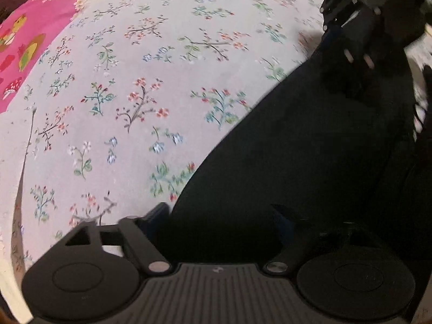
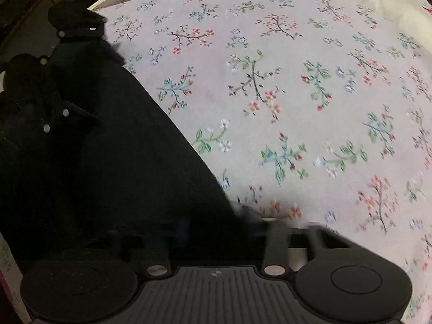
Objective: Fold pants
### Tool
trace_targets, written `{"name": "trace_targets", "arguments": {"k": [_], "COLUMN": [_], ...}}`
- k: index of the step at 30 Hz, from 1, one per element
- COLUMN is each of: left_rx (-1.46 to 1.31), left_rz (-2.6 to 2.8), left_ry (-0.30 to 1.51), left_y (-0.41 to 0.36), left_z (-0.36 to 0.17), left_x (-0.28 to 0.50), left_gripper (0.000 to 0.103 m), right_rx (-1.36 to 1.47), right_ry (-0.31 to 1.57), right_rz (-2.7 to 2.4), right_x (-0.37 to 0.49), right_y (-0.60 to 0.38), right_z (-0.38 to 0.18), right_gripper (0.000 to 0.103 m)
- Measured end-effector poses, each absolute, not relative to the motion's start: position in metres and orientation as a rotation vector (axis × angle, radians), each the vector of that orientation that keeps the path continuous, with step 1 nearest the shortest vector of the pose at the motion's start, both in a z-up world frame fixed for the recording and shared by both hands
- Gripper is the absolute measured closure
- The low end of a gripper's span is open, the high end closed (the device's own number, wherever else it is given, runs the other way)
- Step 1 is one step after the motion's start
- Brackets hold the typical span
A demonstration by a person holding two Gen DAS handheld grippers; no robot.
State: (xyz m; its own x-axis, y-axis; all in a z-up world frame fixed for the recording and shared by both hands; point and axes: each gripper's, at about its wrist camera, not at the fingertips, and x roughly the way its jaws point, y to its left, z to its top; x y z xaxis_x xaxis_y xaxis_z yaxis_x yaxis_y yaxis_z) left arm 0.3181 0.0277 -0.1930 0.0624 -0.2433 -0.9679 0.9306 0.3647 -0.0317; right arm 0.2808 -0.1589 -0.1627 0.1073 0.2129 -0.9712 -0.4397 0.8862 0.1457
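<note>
Left gripper (image 1: 218,216) fills the bottom of its own view, pointing steeply down. Its 2 fingers stand apart, released. One blue pad sits over the floral sheet (image 1: 140,81) at 7 o'clock. The other is over the black pants (image 1: 310,148) at 5 o'clock, so the garment's edge lies between them, not yet pinched.

From there the pants run as a dark band toward 1 o'clock, where the right gripper (image 1: 348,13) is at the far end of the same edge. A pink printed cloth (image 1: 29,43) lies at 10 o'clock, well apart from the work.

In the right wrist view the pants sweep from 6 toward 10 o'clock. The fingertips there are smeared and dark against the black cloth, so I cannot tell whether that gripper has clenched on it.

The step looks like taking 2 grips along 1 side of the pants for a fold.

To do it well:
- Bring the left pads down until the lower one slides under the hem.
- Close on every layer, not just the top.
- Catch none of the sheet.
- Lift both ends together to keep the fold line straight.
</note>
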Motion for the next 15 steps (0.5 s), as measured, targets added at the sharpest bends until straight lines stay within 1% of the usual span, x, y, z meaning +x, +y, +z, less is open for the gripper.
{"name": "trace_targets", "arguments": {"k": [1, 4, 7, 10, 13, 14, 15], "left_rx": [0.78, 0.826, 0.799, 0.78, 0.799, 0.796, 0.792], "left_rz": [-1.04, -1.064, -1.048, -1.026, -1.004, -0.993, -0.98], "left_ry": [1.166, 1.173, 1.197, 1.233, 1.224, 1.225, 1.225], "left_y": [0.03, 0.03, 0.029, 0.031, 0.03, 0.029, 0.029], "left_z": [-0.192, -0.191, -0.194, -0.203, -0.206, -0.206, -0.203], "left_x": [0.315, 0.317, 0.329, 0.333, 0.329, 0.328, 0.326], "left_gripper": [0.029, 0.037, 0.038, 0.033, 0.032, 0.033, 0.038], "right_rx": [-0.204, -0.21, -0.201, -0.195, -0.171, -0.17, -0.176], "right_ry": [1.389, 1.385, 1.371, 1.381, 1.4, 1.401, 1.401], "right_rz": [0.473, 0.468, 0.438, 0.417, 0.394, 0.385, 0.379], "right_x": [0.278, 0.273, 0.272, 0.271, 0.276, 0.28, 0.281], "right_y": [-0.161, -0.163, -0.167, -0.166, -0.164, -0.161, -0.159], "right_z": [-0.161, -0.151, -0.147, -0.155, -0.162, -0.164, -0.163], "right_gripper": [0.103, 0.103, 0.103, 0.103, 0.103, 0.103, 0.103]}}
